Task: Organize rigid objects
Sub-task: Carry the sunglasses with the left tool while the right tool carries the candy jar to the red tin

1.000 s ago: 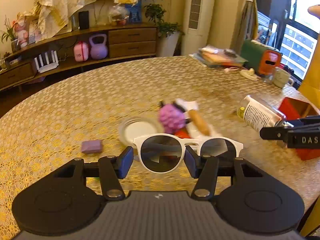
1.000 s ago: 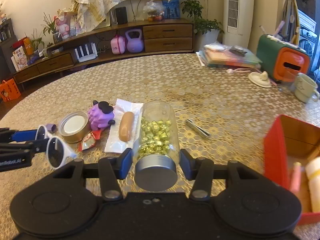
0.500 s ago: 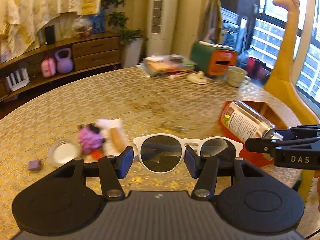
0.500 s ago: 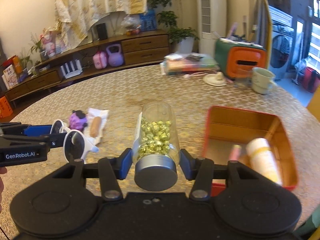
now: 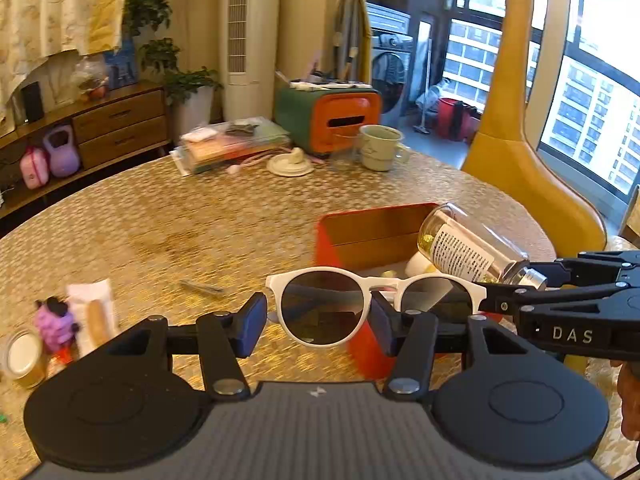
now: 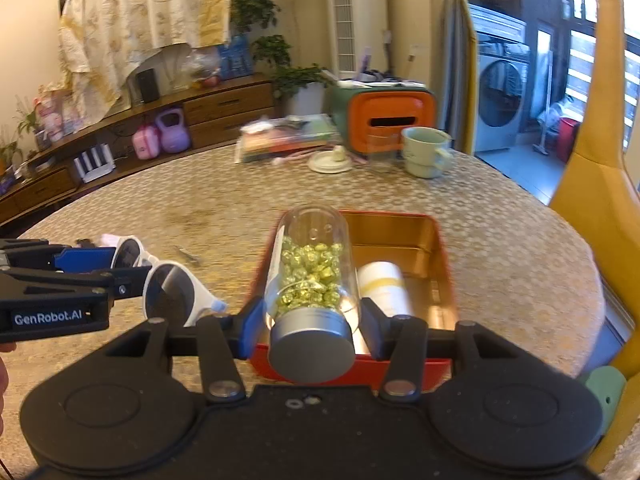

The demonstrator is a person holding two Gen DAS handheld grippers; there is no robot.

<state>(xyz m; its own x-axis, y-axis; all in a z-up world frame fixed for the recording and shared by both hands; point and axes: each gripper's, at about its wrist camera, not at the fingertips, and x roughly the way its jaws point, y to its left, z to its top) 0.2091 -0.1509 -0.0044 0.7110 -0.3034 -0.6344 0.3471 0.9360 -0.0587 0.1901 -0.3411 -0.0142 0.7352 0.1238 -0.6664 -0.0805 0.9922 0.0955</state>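
— What have you got in the left gripper (image 5: 318,320) right now?

— The white sunglasses (image 5: 372,302). My jaws stand roughly half open and one lens sits between the blue pads, frame facing away from me, dark lenses upright. From the right wrist view I see the same pair (image 6: 168,286) held out over the gold-patterned table (image 6: 500,248), just left of the red tin (image 6: 436,236).

— And the right gripper (image 6: 313,322)?

— It's clamped about half wide on the glass jar (image 6: 310,272), the one full of little gold-wrapped pieces. The metal cap points back at my camera and the rounded glass end points away. In the left wrist view the jar (image 5: 464,248) tilts, printed label up, hanging over the tin's near corner (image 5: 332,240).

— Is anything in the tin already?

— Yes, a white cylinder with a yellow band (image 6: 384,288) lies along the bottom (half hidden behind the jar and my right pad). There may be something small beside it, but I can't tell what.

— What's left out on the table?

— Off to the left I see a purple plush toy (image 5: 54,324), a sausage in a clear wrapper (image 5: 96,316), and a round lidded tin (image 5: 22,356) at the edge of view. A thin metal piece (image 5: 202,287) lies alone on the cloth between them and the red tin. At the far side are a pale green mug (image 6: 426,152), an orange-and-green box (image 6: 386,114) and a stack of books (image 6: 288,138).
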